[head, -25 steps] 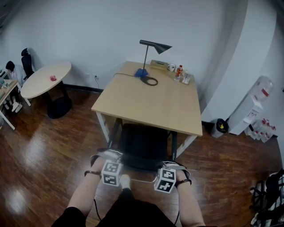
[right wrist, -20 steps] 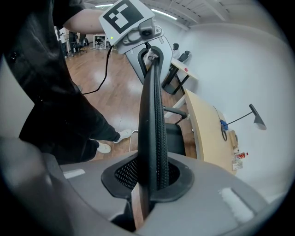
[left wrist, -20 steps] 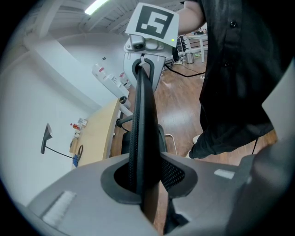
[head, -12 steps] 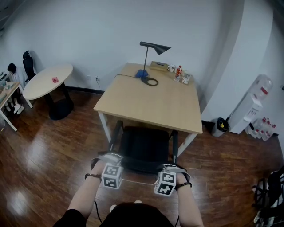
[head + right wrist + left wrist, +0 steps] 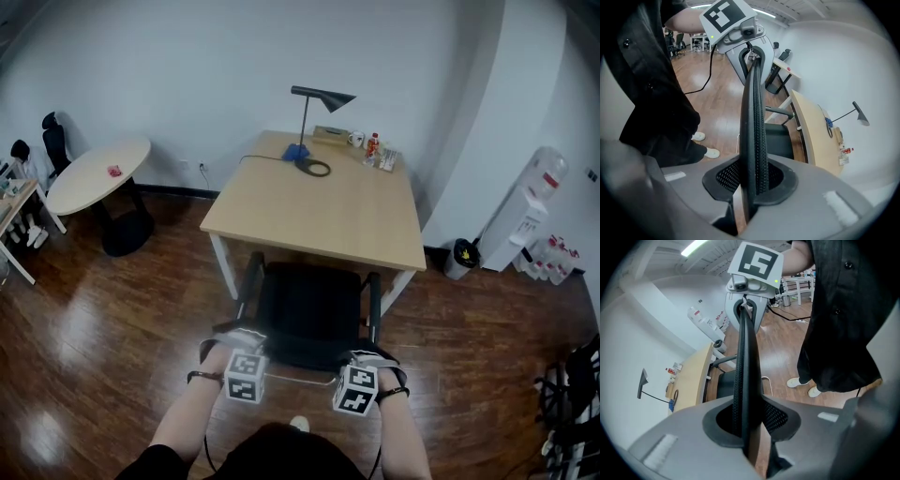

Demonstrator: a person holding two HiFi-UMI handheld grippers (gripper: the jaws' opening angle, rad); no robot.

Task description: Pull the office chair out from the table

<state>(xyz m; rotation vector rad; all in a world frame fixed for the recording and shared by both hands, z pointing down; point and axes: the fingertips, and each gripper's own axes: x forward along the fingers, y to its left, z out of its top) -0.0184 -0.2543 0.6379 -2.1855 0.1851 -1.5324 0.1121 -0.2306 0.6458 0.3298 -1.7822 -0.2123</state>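
With forearms stretched forward, my left claw (image 5: 235, 337) and right claw (image 5: 368, 356) tilt steeply down, each seemingly clamped on the office chair back (image 5: 302, 349).

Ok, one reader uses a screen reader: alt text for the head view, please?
From above, a person clamps the backrest of a black office chair with the left gripper and right gripper; the right's jaws have just opened slightly, backrest between them. The chair sits partly under a wooden table.
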